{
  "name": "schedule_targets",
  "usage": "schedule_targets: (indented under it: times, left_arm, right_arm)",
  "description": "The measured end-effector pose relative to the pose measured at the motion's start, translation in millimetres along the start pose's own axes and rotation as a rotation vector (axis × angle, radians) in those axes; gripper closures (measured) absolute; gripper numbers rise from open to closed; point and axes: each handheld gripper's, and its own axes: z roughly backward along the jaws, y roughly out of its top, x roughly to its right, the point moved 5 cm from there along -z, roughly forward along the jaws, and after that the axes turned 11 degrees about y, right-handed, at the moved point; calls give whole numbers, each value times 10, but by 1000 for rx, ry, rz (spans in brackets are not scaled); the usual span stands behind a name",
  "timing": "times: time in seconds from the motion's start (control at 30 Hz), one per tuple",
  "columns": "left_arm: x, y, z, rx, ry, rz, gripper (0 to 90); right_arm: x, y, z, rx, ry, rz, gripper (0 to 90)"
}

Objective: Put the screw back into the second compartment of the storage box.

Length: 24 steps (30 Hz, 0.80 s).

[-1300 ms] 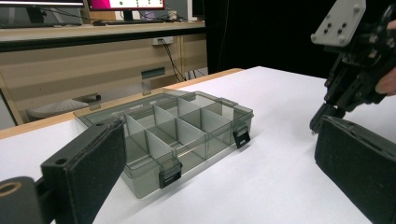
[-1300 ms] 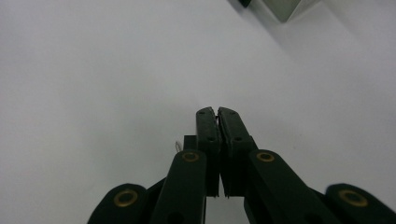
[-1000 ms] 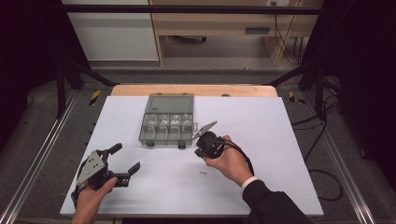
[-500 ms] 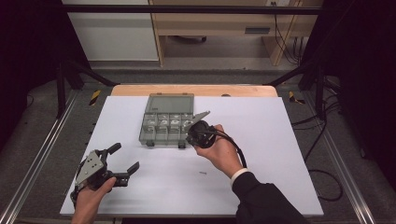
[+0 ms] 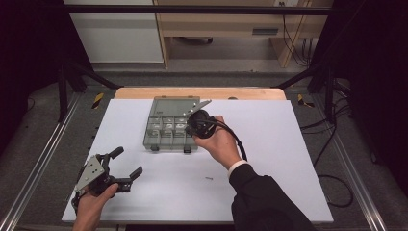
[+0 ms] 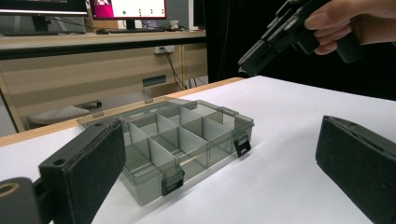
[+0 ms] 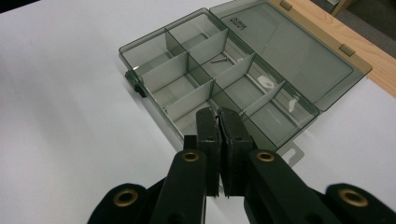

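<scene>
A smoky transparent organizer box [image 5: 166, 134] lies open on the white table, its lid [image 5: 175, 105] folded back toward the far edge. My right gripper [image 5: 193, 126] hovers over the box's right end; its jaws [image 7: 219, 116] are shut, pad against pad, and I see nothing between them. Below them are the divided compartments [image 7: 201, 88]; one holds a small screw [image 7: 218, 59], and others hold white bits [image 7: 266, 81]. My left gripper [image 5: 128, 161] rests at the near left, open and empty. Its view looks across its pads [image 6: 88, 172] at the box [image 6: 187, 140] and the right gripper [image 6: 285, 32].
A single small screw [image 5: 209, 178] lies on the white table sheet [image 5: 269, 144] near the front, below the right forearm. A wooden strip [image 5: 250, 93] runs along the table's far edge. Metal rails [image 5: 43, 159] flank the table.
The right gripper has risen and moved from the table beside the box's right front corner to above the box's right end, jaws staying shut. The left gripper has stayed put.
</scene>
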Motion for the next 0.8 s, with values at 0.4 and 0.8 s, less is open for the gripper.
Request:
schedule_targets:
  times: [0.4, 0.8]
  left_arm:
    - [2, -1, -5, -1, -3, 0, 15]
    - [2, -4, -2, -8, -9, 7, 15]
  right_arm:
    - [34, 142, -248, 42, 15, 3, 878]
    - [107, 209, -537, 78, -19, -10, 878]
